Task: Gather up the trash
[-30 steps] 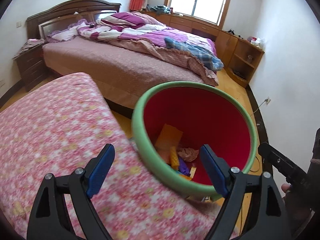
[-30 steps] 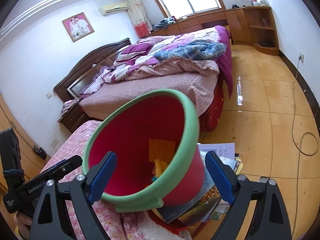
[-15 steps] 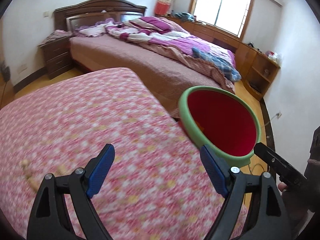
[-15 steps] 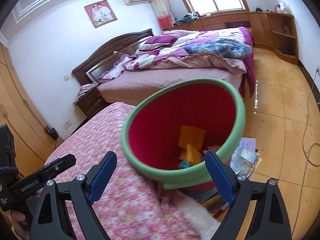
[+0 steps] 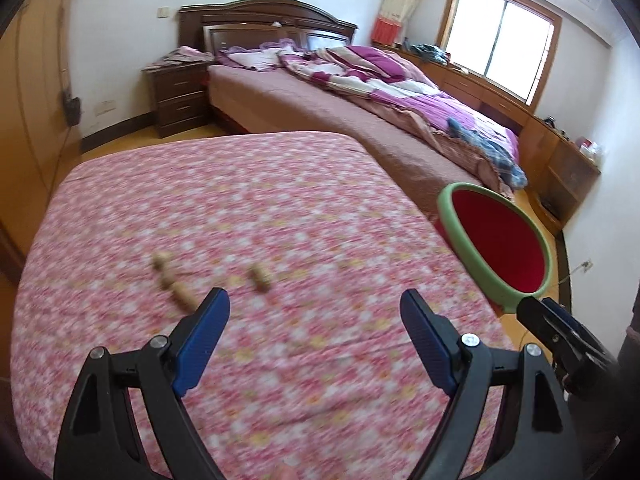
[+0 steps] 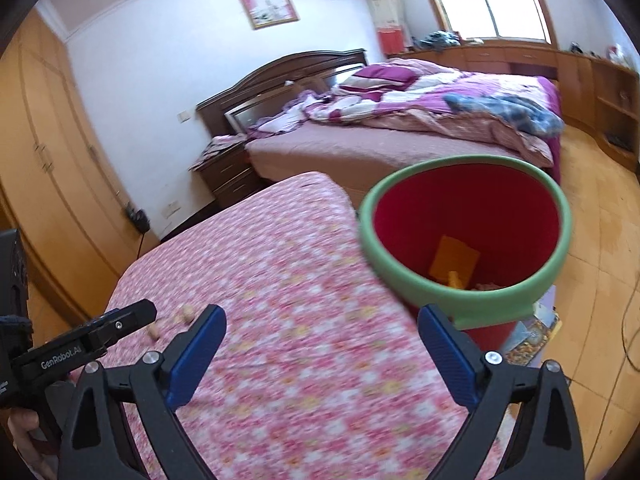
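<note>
Left gripper (image 5: 314,320), marked "GenRobot.AI", gapes wide and empty over a floral-covered surface (image 5: 280,208); right gripper (image 6: 322,330) is opening, empty. Blurred tan pieces (image 5: 180,280), perhaps peanut shells, lie mid-surface; the red bin (image 6: 464,240) stands at its right edge.

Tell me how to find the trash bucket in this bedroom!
Start at the pink flowery cover in front of the big bed. Go to its right edge, where the wooden floor begins. The bucket stands there: red inside with a thick green rim, some yellow scraps at the bottom, and nothing else nearby is round and open like it.
</note>
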A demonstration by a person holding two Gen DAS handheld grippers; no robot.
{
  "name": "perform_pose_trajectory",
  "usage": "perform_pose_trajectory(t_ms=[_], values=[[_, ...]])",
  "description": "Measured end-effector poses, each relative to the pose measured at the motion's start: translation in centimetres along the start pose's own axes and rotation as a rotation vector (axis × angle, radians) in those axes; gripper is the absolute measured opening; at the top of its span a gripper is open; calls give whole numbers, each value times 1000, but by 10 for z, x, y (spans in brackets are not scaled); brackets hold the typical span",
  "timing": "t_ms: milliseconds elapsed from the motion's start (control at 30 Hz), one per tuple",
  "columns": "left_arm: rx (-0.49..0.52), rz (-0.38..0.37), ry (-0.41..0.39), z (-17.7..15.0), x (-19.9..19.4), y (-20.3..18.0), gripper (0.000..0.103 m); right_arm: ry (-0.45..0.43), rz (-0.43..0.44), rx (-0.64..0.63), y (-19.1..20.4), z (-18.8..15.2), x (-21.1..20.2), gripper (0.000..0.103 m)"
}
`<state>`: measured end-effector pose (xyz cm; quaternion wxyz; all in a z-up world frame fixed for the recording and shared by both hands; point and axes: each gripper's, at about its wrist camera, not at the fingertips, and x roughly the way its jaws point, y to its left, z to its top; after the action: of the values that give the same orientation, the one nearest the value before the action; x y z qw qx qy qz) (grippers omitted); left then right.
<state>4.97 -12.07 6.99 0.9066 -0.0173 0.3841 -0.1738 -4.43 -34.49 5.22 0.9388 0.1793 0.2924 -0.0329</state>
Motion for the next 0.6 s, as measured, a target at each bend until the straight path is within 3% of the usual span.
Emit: perform_pose_trajectory(t_ms=[267,600], values=[[-36,110,-55,-23,-24,31,86,-16,25,-84,36,-16,-14,100],[-76,143,-102,-52,-52,50,86,-72,24,-178,65,-45,-37,102]])
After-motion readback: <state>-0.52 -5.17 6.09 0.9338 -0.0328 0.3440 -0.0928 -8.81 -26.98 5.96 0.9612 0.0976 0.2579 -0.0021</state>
